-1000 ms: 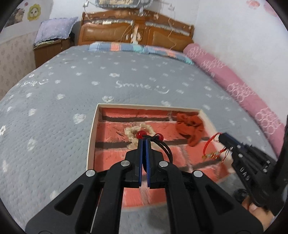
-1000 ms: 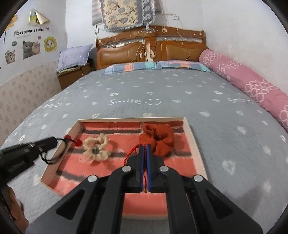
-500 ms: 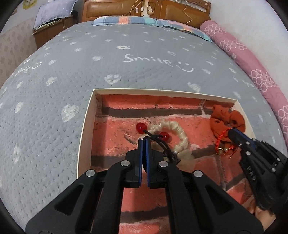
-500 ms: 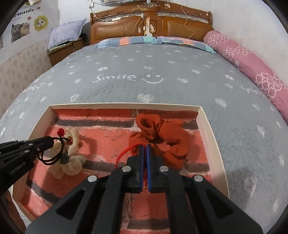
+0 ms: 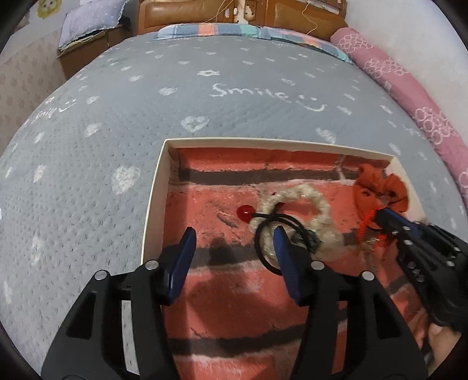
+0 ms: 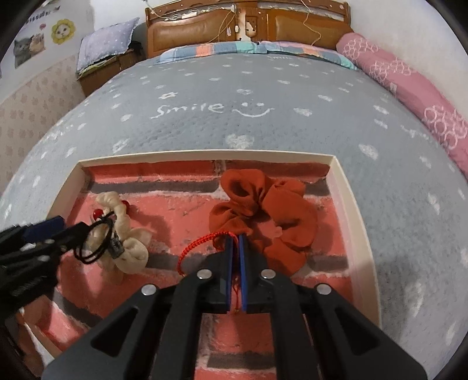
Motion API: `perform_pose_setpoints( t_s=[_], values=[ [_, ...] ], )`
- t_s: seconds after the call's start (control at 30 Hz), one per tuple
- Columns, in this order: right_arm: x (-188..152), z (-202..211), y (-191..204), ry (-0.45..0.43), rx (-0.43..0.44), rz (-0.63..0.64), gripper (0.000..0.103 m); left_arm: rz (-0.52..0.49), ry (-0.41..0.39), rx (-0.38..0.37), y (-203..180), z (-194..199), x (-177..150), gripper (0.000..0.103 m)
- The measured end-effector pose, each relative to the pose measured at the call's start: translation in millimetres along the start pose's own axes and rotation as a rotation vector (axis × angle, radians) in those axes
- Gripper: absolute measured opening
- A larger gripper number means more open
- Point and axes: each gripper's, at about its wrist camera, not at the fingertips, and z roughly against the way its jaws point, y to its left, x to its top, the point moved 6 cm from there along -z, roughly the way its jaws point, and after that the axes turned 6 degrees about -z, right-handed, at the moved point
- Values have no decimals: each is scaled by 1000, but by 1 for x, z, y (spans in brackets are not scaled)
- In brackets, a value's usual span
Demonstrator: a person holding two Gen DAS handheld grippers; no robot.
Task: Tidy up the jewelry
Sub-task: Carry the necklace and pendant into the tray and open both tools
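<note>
Setting two pieces into the tray, left piece just let go.

My left gripper (image 5: pixel 234 248) has just been opening; its fingers (image 5: pixel 187 251) stand apart, and the black hair tie (image 5: pixel 275 231) with red beads lies on the cream scrunchie (image 5: pixel 304 213), looped round one finger, I judge. Draw back straight so it does not snag. My right gripper (image 6: pixel 235 248) is closed on the red cord bracelet (image 6: pixel 201 242) beside the rust scrunchie (image 6: pixel 263 216); lower, then release. The tray (image 6: pixel 348 193), lined in brick-print, rests on a grey quilted bed (image 6: pixel 234 87); wooden headboard (image 6: pixel 248 26) behind.
</note>
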Motion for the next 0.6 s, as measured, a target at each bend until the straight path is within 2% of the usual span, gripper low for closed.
perform_pose_setpoints(
  t_s=[0.03, 0.07, 0.1, 0.13, 0.17, 0.23, 0.33, 0.4, 0.47, 0.6],
  values=[
    [0, 3, -2, 0, 3, -7, 16, -4, -11, 2, 0, 5, 1, 60],
    [1, 8, -3, -4, 21, -21, 40, -12, -31, 10, 1, 14, 3, 68],
    [2, 15, -3, -19, 42, -30, 51, -13, -44, 15, 1, 20, 4, 78],
    [4, 22, -3, -40, 43, -27, 59, -8, -64, 18, 5, 30, 5, 82],
    [7, 30, -3, -66, 32, -13, 59, 0, -79, 16, 8, 37, 6, 87],
    [10, 46, -3, -92, 24, 13, 61, 13, -102, 6, 17, 53, 6, 89],
    [14, 74, -7, -147, 25, 19, 79, 2, -133, 25, 31, 77, 2, 94],
    [14, 90, -12, -182, 24, 17, 85, -16, -167, 52, 40, 95, -2, 98],
    [12, 108, -17, -211, 22, 11, 92, -28, -187, 68, 48, 110, -6, 98],
    [7, 132, -28, -247, -15, -4, 98, -41, -236, 95, 59, 140, -18, 98]
  ],
)
